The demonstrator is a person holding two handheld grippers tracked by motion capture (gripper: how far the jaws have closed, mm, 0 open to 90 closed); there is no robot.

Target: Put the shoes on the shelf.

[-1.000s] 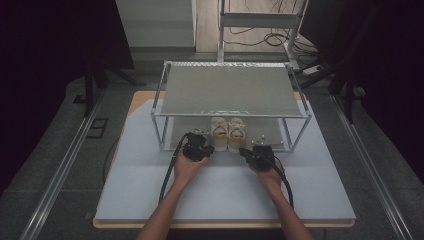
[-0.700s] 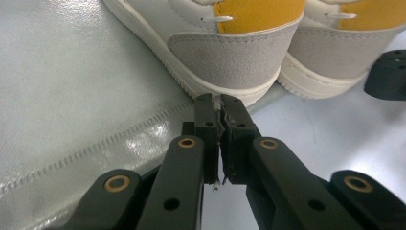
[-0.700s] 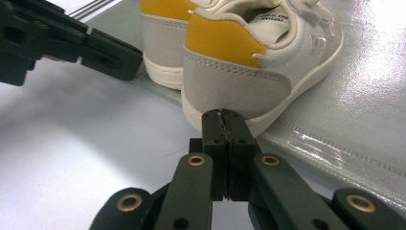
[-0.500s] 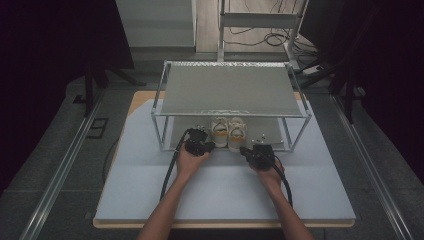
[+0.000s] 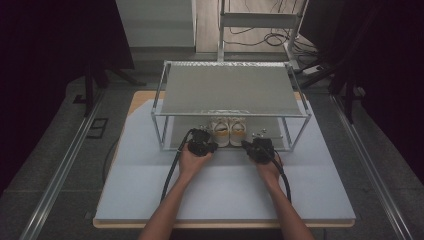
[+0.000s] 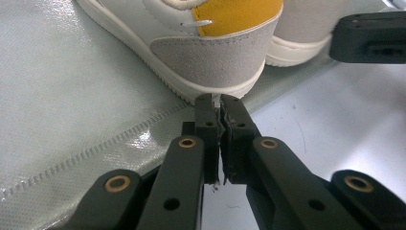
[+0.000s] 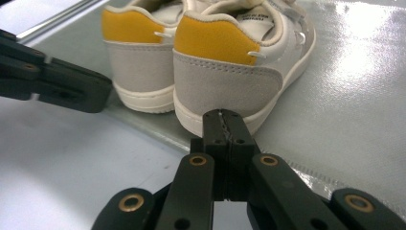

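Left gripper (image 6: pixel 219 103) and right gripper (image 7: pixel 223 116): jaws pressed together, empty, tips near heels of white-and-yellow sneakers (image 7: pixel 206 57).

Lab-type recording rig: black curtains (image 5: pixel 60 45), floor rails (image 5: pixel 65 170), loose cables (image 5: pixel 270 37), metal rack (image 5: pixel 232 90) on covered worktop (image 5: pixel 225 195).
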